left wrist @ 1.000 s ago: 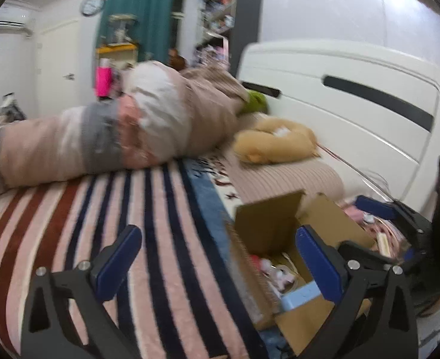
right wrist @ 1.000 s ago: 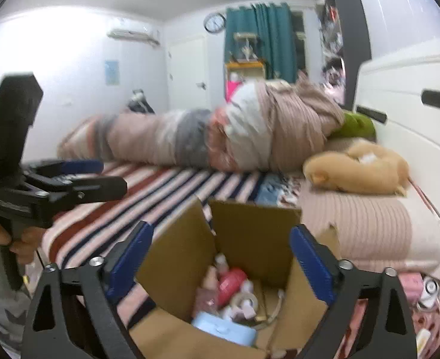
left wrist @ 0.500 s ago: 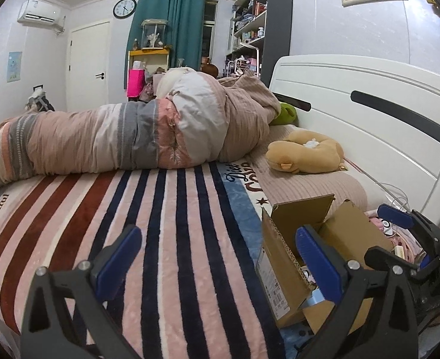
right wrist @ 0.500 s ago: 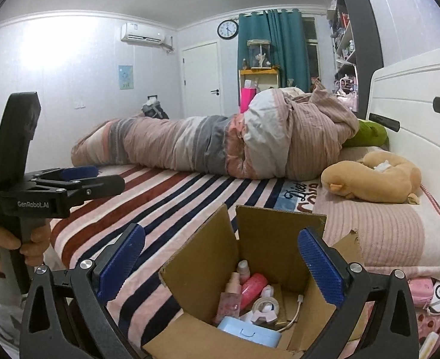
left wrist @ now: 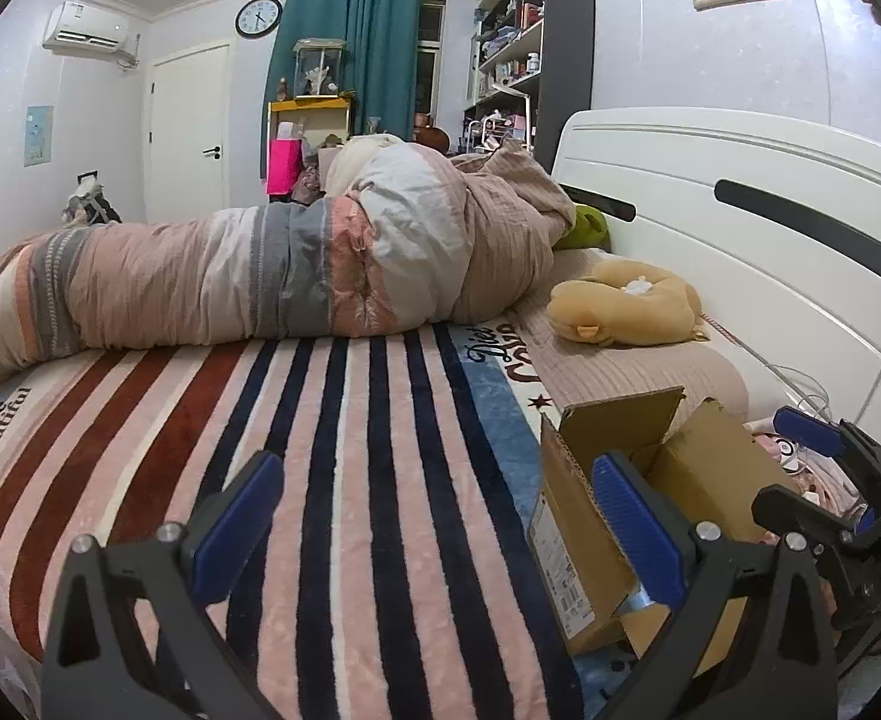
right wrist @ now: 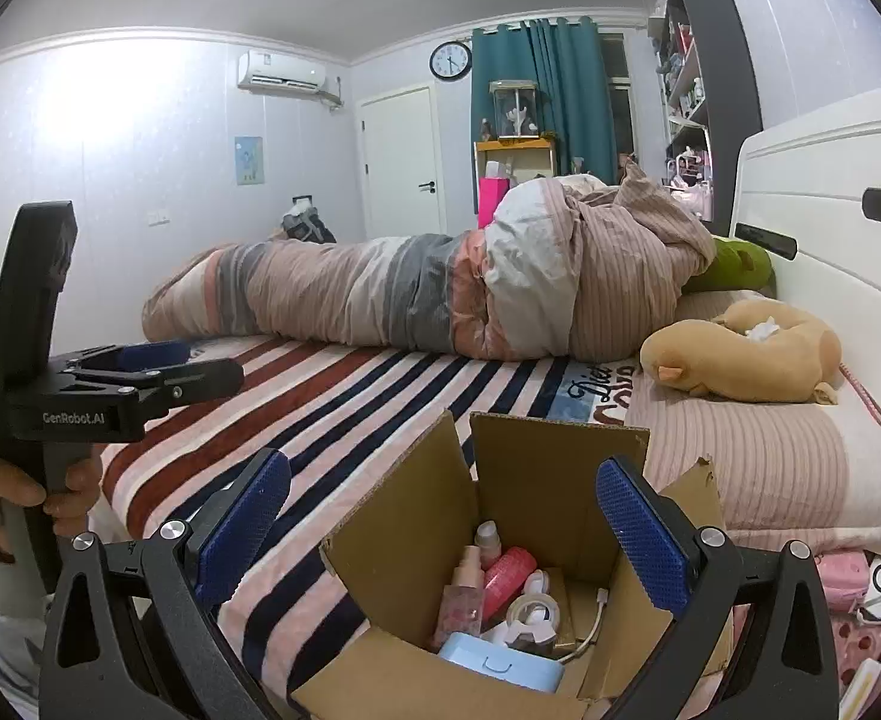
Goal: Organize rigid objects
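a bedroom, with a bed under a striped blanket (left wrist: 344, 480) and a rolled duvet (left wrist: 272, 276) along its far side. an open cardboard box (right wrist: 536, 516) sits on the bed near the pillow end, already holding a pink bottle (right wrist: 507, 570), a tape roll (right wrist: 530, 606) and a light blue case (right wrist: 500, 669). so some sorting looks done; a few small items lie loose beside the box, too unclear to name. the left tool (left wrist: 434, 528) and right tool (right wrist: 440, 528) both gape wide, holding nothing, the right poised over the box.

Cardboard box (left wrist: 584, 516) contents hidden in left view; light-blue case (right wrist: 500, 669) partly covered.
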